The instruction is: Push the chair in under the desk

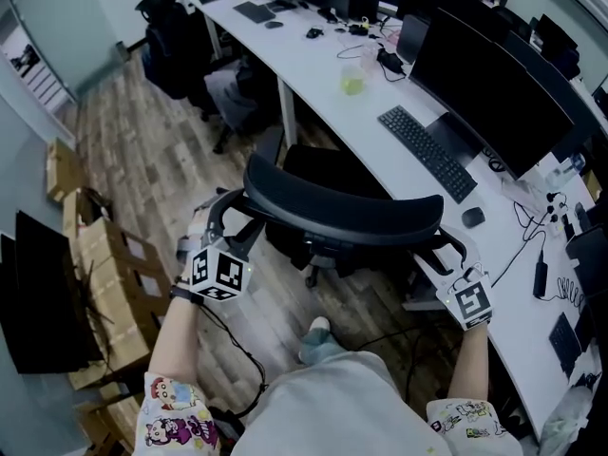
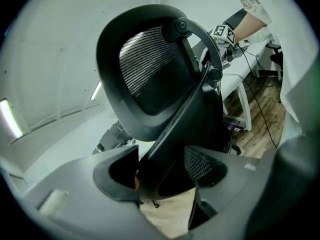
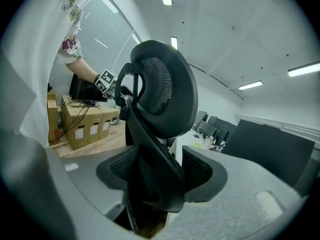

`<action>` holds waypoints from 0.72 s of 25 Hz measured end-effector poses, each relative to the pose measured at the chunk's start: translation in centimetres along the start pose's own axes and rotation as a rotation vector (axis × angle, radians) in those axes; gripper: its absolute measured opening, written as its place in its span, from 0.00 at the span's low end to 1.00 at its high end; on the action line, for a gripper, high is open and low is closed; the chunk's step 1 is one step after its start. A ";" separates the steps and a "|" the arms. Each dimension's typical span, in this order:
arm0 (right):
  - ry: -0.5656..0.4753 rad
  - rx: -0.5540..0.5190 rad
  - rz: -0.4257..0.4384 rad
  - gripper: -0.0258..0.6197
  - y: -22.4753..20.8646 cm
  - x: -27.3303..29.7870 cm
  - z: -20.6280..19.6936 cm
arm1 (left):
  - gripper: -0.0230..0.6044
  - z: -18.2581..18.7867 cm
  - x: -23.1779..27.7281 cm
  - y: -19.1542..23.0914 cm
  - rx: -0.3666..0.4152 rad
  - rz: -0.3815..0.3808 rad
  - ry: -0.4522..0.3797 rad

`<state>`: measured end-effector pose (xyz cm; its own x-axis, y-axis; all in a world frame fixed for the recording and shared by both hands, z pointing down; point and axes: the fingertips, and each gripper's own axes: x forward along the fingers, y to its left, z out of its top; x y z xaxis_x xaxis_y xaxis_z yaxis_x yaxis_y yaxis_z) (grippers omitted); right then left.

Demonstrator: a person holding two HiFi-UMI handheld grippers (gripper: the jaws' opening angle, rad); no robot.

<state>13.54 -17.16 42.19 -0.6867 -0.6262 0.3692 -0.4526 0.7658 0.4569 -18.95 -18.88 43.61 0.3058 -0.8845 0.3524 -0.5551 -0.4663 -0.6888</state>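
At the worktop's (image 1: 313, 93) near edge, head view, the chair (image 1: 342, 212) stands partly tucked in. Left gripper view: my left claw (image 2: 162, 169) clamps its back frame. Right gripper view: my right claw (image 3: 160, 169) grips likewise. I judge this is the pushing step. Next comes an even shove from both claws.

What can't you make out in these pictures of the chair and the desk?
Head view: the base of the chair, mostly hidden beneath its backrest and seat.
Head view: the right-hand end of the desk, cut off by the picture's edge.
Head view: the yellowish item on the desk, too small to identify.
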 end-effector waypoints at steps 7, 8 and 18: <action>-0.016 0.046 -0.033 0.44 -0.9 1.5 0.4 | 0.51 -0.6 2.6 1.9 0.023 -0.015 -0.001; -0.013 0.044 -0.038 0.44 -1.1 1.6 0.4 | 0.51 -0.6 3.0 2.2 0.026 -0.017 -0.001; -0.014 0.085 -0.099 0.44 -1.8 3.8 0.9 | 0.51 -1.4 6.6 4.4 0.067 -0.056 -0.020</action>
<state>11.23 -20.78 42.00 -0.6439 -0.6976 0.3143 -0.5645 0.7104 0.4202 -20.51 -26.79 43.77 0.3507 -0.8562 0.3795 -0.4835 -0.5125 -0.7096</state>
